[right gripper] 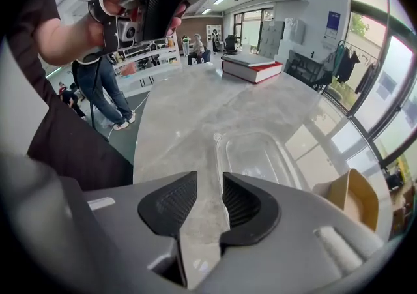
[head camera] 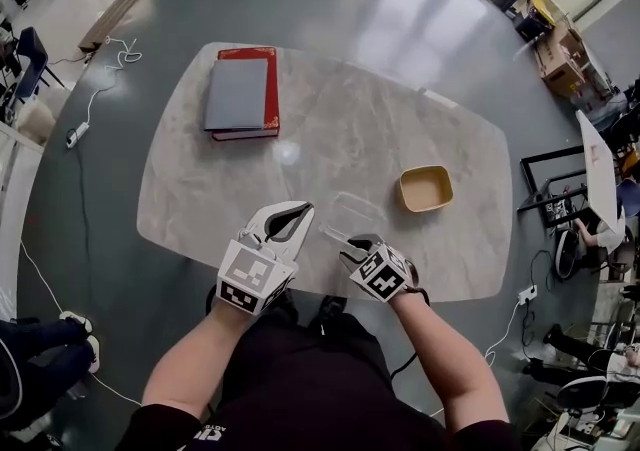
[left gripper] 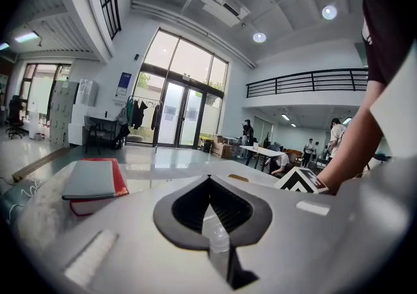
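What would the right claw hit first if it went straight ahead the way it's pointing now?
Most likely the clear plastic tray. It lies on the table just ahead of the open right claw, a little to the right of its line. Depth is hard to judge, so it may only catch the tray's near rim.

Table: books, bowl, clear tray

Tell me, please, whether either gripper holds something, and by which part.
Nothing is held. The right gripper is open, just short of the clear rectangular plastic container; the left gripper is shut on nothing.
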`<control>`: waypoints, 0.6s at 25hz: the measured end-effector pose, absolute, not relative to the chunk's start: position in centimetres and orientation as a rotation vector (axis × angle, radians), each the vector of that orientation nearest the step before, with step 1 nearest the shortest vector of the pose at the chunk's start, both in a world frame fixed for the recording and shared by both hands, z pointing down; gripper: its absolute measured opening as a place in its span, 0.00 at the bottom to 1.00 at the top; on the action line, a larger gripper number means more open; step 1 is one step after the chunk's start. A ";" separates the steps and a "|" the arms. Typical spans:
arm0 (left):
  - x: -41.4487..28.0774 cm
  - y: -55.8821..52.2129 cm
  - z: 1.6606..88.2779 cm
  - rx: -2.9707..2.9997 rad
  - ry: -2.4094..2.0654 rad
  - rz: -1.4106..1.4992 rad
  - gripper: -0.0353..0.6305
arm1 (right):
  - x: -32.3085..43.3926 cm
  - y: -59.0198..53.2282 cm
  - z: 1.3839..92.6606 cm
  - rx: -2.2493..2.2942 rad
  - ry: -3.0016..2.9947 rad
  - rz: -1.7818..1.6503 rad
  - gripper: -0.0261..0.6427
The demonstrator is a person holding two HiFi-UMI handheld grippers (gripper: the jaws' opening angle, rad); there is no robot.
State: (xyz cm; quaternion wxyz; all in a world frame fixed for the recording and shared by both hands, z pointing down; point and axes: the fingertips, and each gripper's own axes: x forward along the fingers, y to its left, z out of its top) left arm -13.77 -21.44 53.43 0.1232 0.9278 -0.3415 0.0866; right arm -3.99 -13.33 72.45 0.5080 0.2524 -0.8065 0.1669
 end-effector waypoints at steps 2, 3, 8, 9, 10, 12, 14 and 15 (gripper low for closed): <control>-13.9 -21.4 53.6 2.699 -0.995 0.253 0.05 | -3.8 -13.4 73.1 0.597 -1.918 0.409 0.24; -14.0 -21.4 53.6 2.700 -0.996 0.253 0.05 | -3.7 -13.5 73.4 0.595 -1.910 0.412 0.23; -14.6 -21.9 53.5 2.698 -1.012 0.258 0.05 | -3.4 -13.7 74.5 0.574 -1.870 0.417 0.19; -14.8 -22.0 53.4 2.696 -1.017 0.257 0.05 | -3.3 -13.8 74.6 0.571 -1.861 0.416 0.19; -15.0 -22.2 53.3 2.693 -1.021 0.255 0.05 | -3.3 -13.9 74.7 0.569 -1.855 0.415 0.19; -15.3 -22.4 53.4 2.683 -1.025 0.253 0.05 | -3.3 -14.1 74.7 0.571 -1.848 0.414 0.18; -15.5 -22.5 53.4 2.680 -1.028 0.252 0.05 | -3.2 -14.3 74.9 0.568 -1.839 0.412 0.17; -15.5 -22.6 53.4 2.679 -1.030 0.251 0.05 | -3.2 -14.3 75.0 0.565 -1.832 0.410 0.16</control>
